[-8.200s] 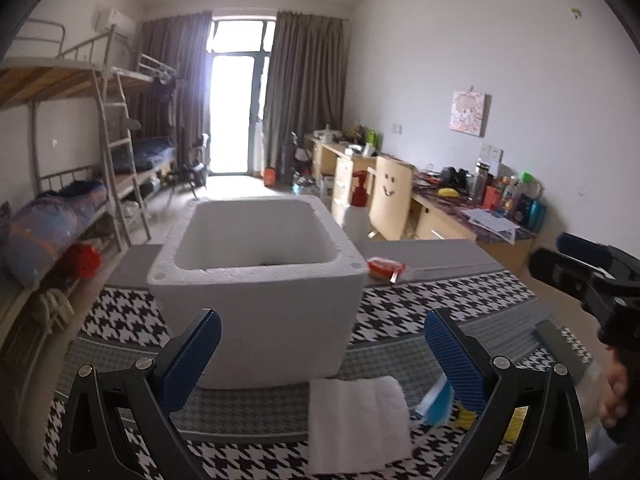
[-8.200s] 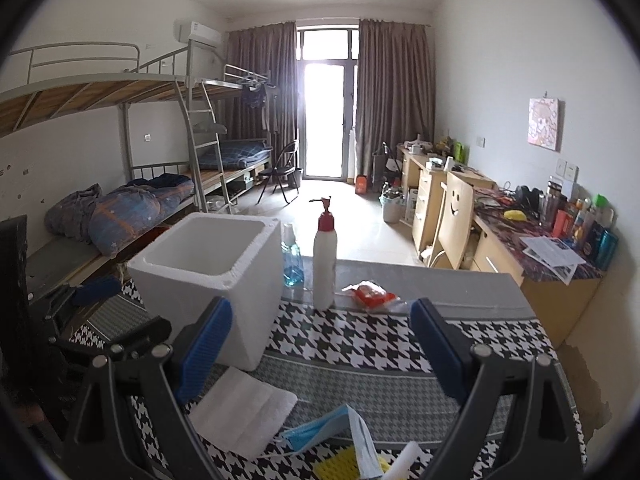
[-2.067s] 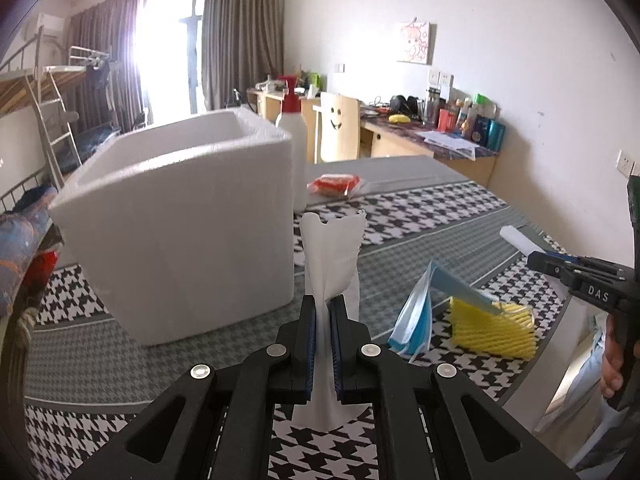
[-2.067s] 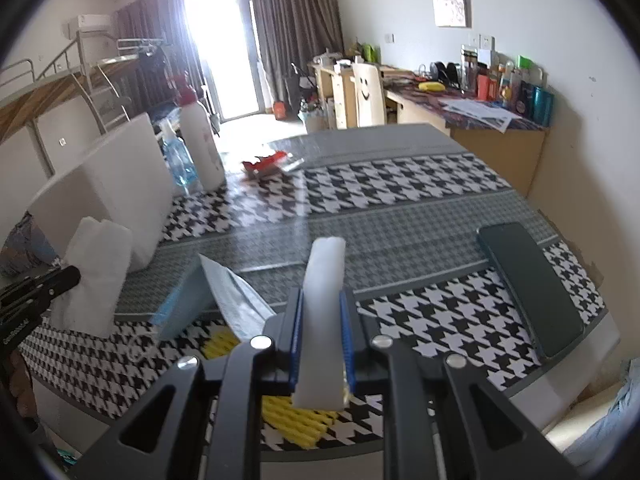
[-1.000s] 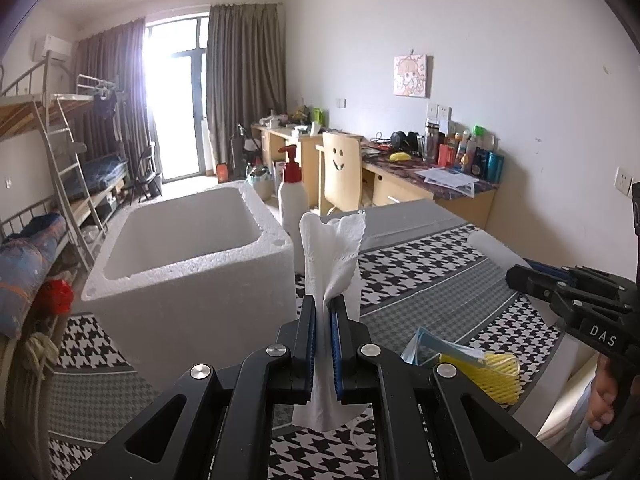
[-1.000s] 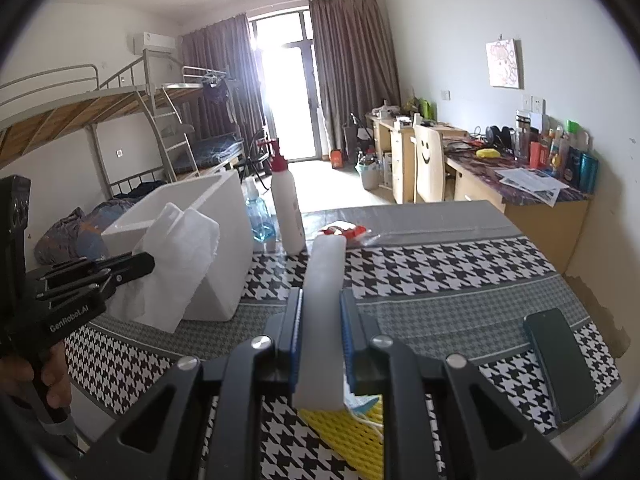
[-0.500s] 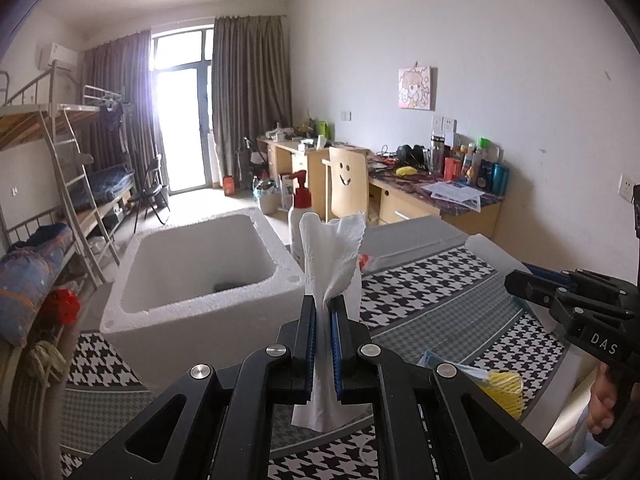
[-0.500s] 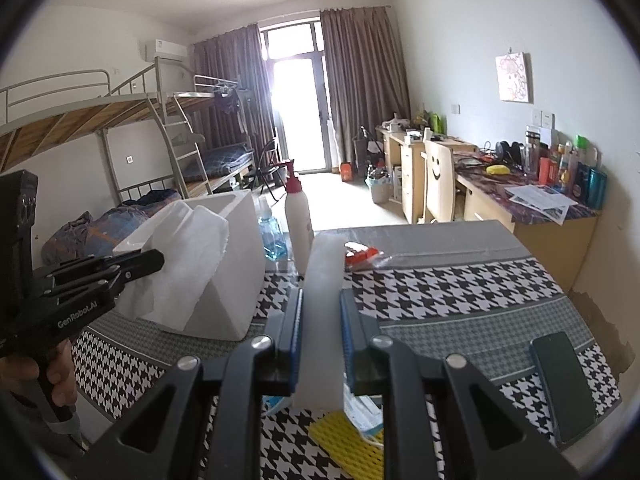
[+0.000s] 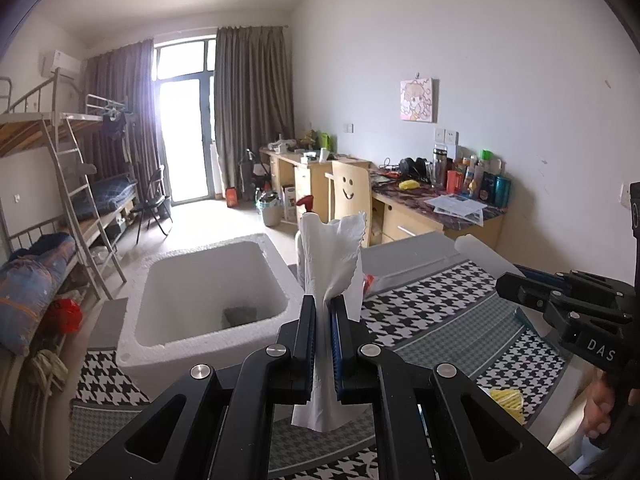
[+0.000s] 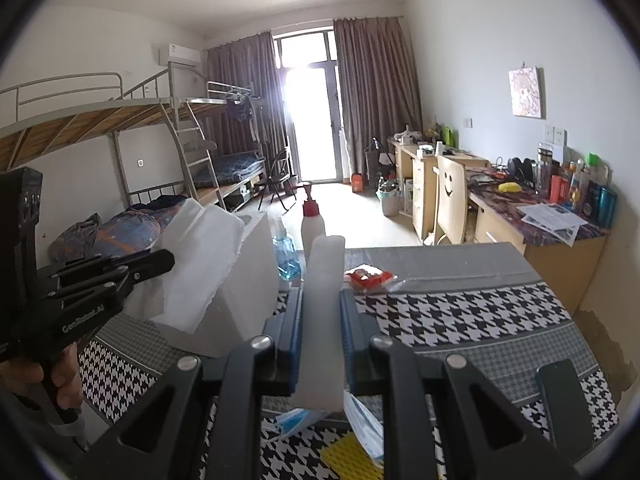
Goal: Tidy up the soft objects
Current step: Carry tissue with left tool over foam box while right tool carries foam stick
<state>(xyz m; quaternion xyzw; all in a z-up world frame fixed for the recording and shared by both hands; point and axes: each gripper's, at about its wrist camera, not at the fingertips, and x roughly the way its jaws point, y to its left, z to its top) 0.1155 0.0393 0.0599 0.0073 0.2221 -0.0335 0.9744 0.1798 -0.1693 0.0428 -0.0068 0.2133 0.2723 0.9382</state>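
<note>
A dorm room: bunk beds (image 10: 120,120), study desks (image 9: 420,208).

the right tool (image 10: 321,316) grips an upright white foam strip (image 10: 323,320) above the checkered surface (image 10: 460,320), the left tool (image 10: 160,260) pinching a tissue (image 10: 196,264) beside the foam box (image 10: 248,300).

- A dark thing (image 9: 240,313) lay at the bottom of the foam box (image 9: 160,344); it was too shadowed to identify.
- The paper towel (image 9: 329,280) hid most of the red-capped pump bottle (image 9: 305,202) in the left wrist view.
- The foam strip (image 10: 322,320) and right gripper (image 10: 320,320) covered part of the face mask (image 10: 362,420).
- The yellow sponge (image 10: 346,462) was cut off by the near edge.
- Labels on the far desk bottles (image 10: 596,196) were too small to read.
</note>
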